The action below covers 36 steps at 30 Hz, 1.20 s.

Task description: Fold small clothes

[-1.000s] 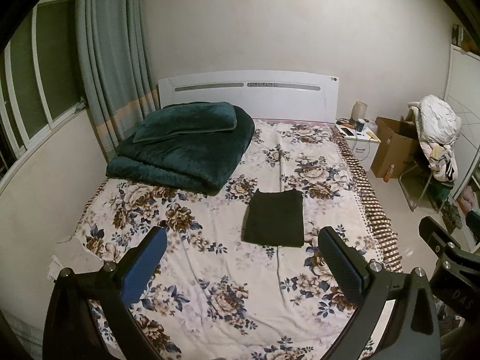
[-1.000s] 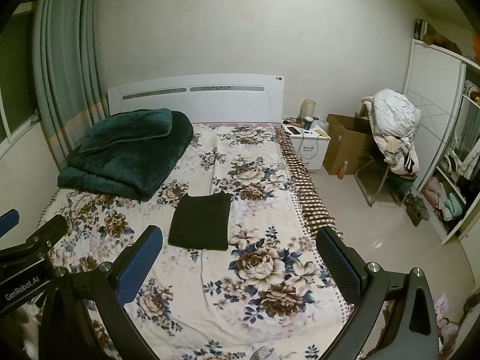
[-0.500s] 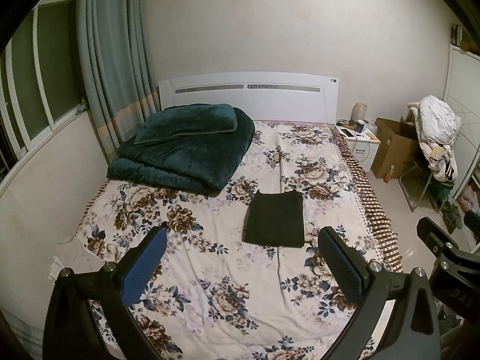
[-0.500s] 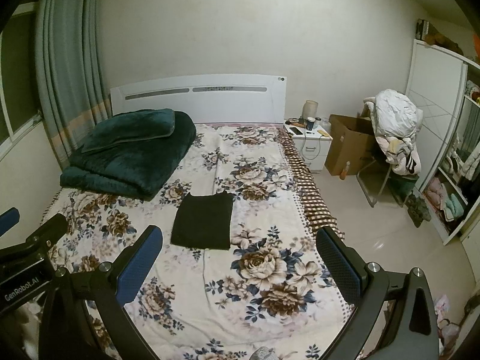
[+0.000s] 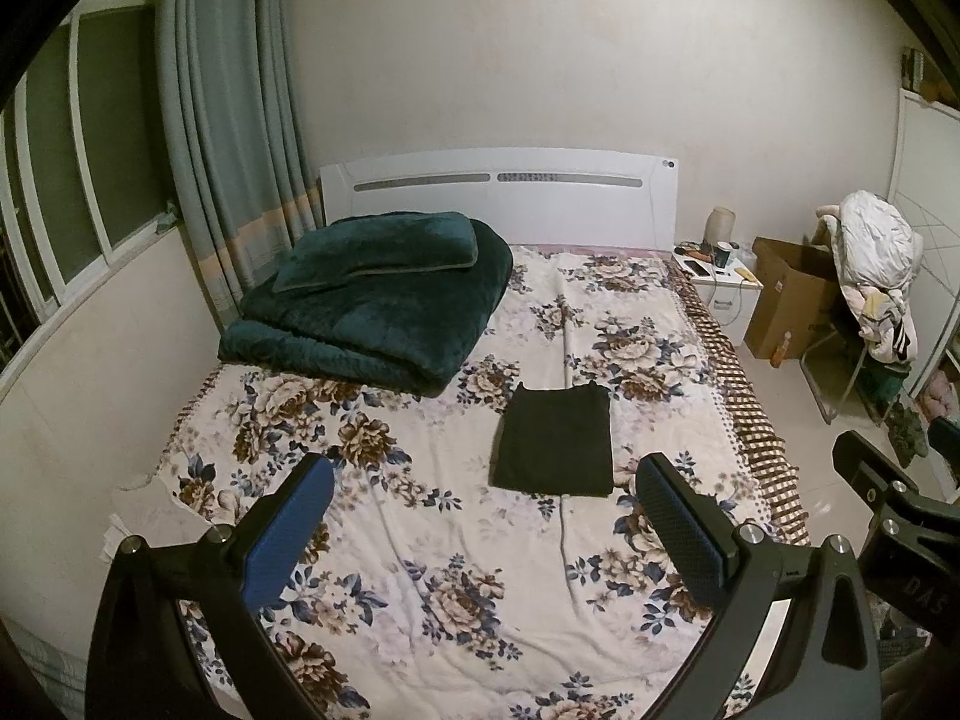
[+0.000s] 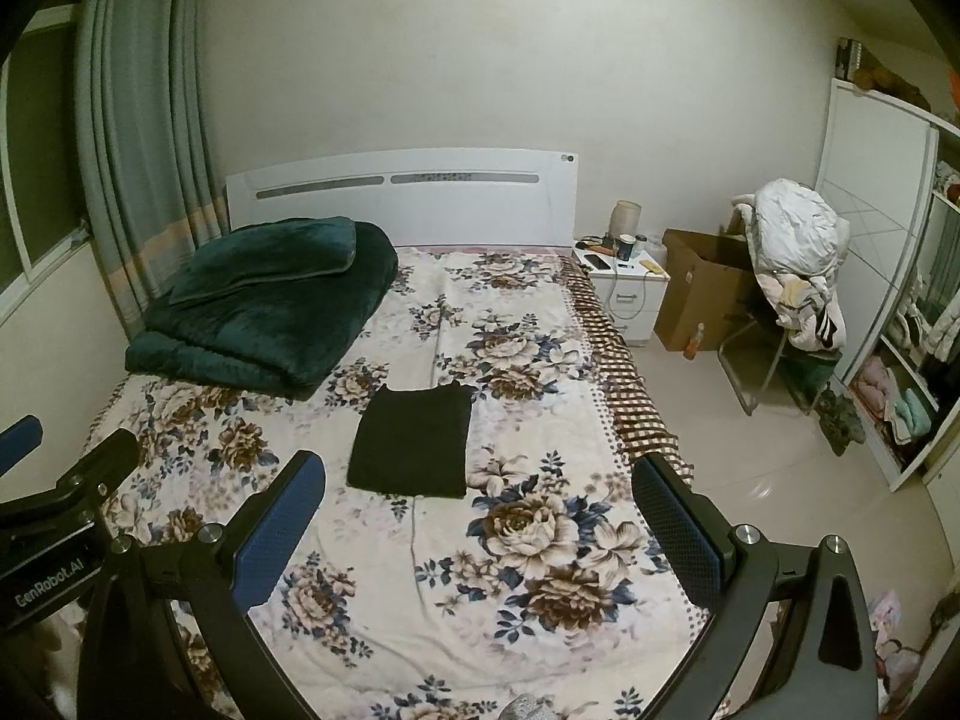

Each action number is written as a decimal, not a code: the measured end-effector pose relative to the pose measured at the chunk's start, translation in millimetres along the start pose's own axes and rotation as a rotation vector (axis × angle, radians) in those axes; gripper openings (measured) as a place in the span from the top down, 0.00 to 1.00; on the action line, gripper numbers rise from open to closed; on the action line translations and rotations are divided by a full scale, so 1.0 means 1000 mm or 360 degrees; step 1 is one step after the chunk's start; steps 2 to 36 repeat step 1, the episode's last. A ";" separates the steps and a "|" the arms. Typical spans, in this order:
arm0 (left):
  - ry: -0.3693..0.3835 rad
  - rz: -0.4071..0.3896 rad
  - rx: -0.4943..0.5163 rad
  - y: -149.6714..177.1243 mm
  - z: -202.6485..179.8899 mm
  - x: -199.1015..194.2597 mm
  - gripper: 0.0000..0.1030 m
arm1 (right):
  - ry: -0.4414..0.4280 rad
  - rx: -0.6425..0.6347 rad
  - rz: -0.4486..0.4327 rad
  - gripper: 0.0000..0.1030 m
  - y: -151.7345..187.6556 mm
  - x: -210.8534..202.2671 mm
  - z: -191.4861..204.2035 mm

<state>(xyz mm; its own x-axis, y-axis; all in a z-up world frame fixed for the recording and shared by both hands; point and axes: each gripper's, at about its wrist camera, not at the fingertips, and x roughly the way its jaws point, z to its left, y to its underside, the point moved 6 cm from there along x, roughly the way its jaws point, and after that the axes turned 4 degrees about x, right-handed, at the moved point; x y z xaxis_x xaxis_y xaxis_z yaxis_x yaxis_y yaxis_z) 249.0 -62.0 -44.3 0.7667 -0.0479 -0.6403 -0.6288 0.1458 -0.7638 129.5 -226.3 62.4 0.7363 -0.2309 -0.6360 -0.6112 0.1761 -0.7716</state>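
Looks done or between garments: black cloth [image 5: 553,441] lying folded flat mid-bed on the flowery sheet [image 5: 456,594], well beyond left gripper [image 5: 489,510] and right gripper [image 6: 480,510], both spread wide and empty, probably fetching another piece next.

I saw a bed [image 5: 420,540] with a floral cover and white headboard [image 5: 498,192] against the far plain wall [image 5: 540,60]. Curtains [image 5: 228,120] hung left by a window [image 5: 54,180]; a nightstand [image 6: 624,288] and cardboard box [image 6: 696,300] stood far right on pale floor [image 6: 780,468].
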 end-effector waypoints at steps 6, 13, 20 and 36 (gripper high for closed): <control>0.0001 -0.0002 -0.0004 0.000 0.001 -0.002 0.00 | 0.0002 0.0000 -0.0002 0.00 0.000 0.000 0.001; 0.0001 -0.0002 -0.0004 0.000 0.001 -0.002 0.00 | 0.0002 0.0000 -0.0002 0.00 0.000 0.000 0.001; 0.0001 -0.0002 -0.0004 0.000 0.001 -0.002 0.00 | 0.0002 0.0000 -0.0002 0.00 0.000 0.000 0.001; 0.0001 -0.0002 -0.0004 0.000 0.001 -0.002 0.00 | 0.0002 0.0000 -0.0002 0.00 0.000 0.000 0.001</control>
